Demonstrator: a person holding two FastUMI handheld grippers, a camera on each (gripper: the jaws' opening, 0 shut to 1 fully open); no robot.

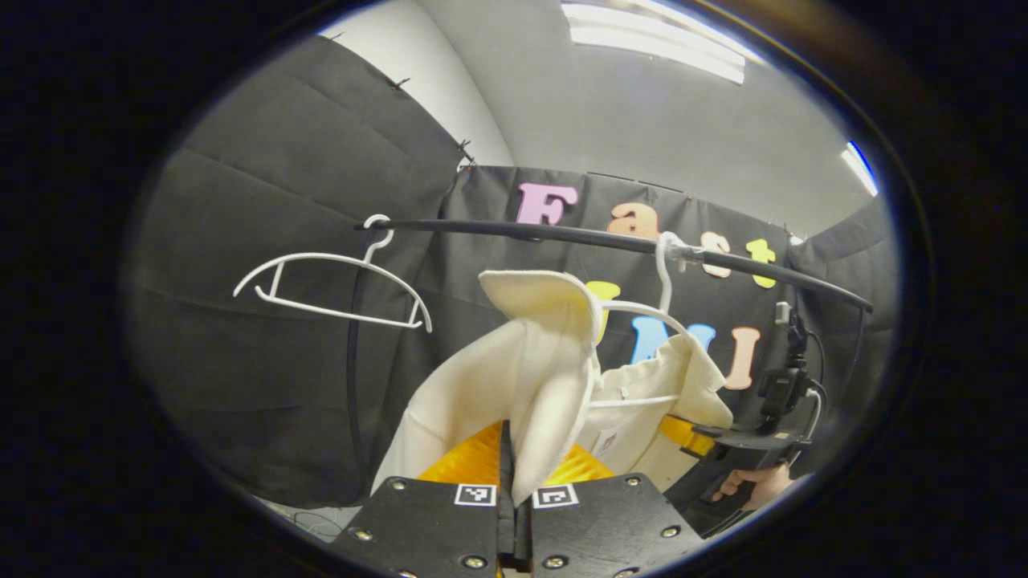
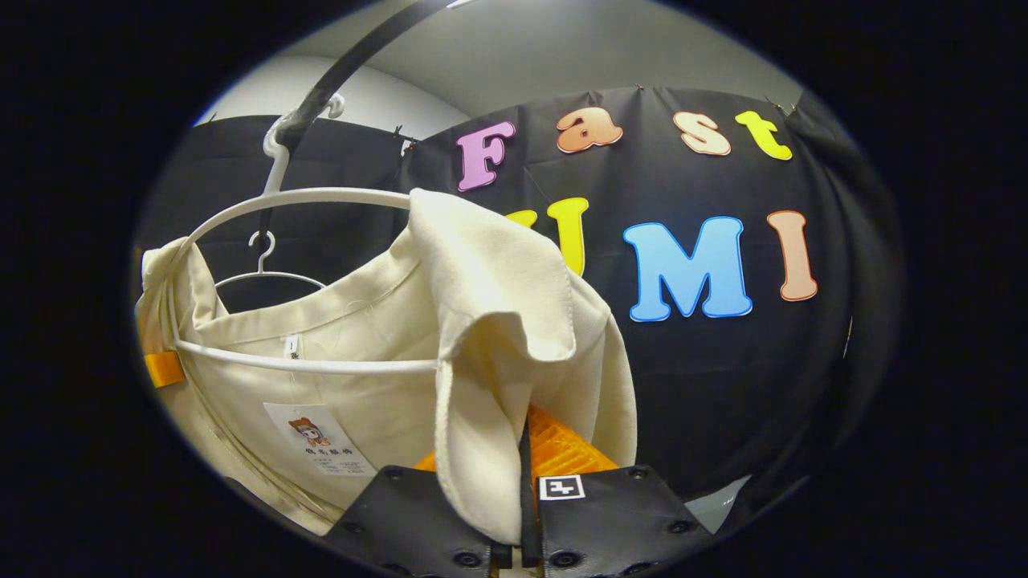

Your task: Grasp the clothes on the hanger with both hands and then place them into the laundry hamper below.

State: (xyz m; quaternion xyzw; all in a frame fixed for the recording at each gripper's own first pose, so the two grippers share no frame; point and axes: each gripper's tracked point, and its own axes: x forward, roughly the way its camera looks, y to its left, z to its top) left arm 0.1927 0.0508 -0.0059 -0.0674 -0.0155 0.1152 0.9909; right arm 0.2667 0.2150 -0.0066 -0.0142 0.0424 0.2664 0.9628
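Black cloth walls (image 1: 265,241) — grey ceiling (image 1: 642,120), strip lights (image 1: 654,40).

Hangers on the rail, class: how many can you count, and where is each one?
2: a bare hanger near the rail's left end, and one holding the cream garment. None seem hidden.

garment (image 1: 530,377) hangs on a hanger (image 1: 642,309) under the rail (image 1: 610,238); spare hanger (image 1: 333,285) at its 9 o'clock.

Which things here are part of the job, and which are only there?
Part of the job:
cream garment
its white hanger
left gripper
right gripper

Only there:
empty hanger
black rail
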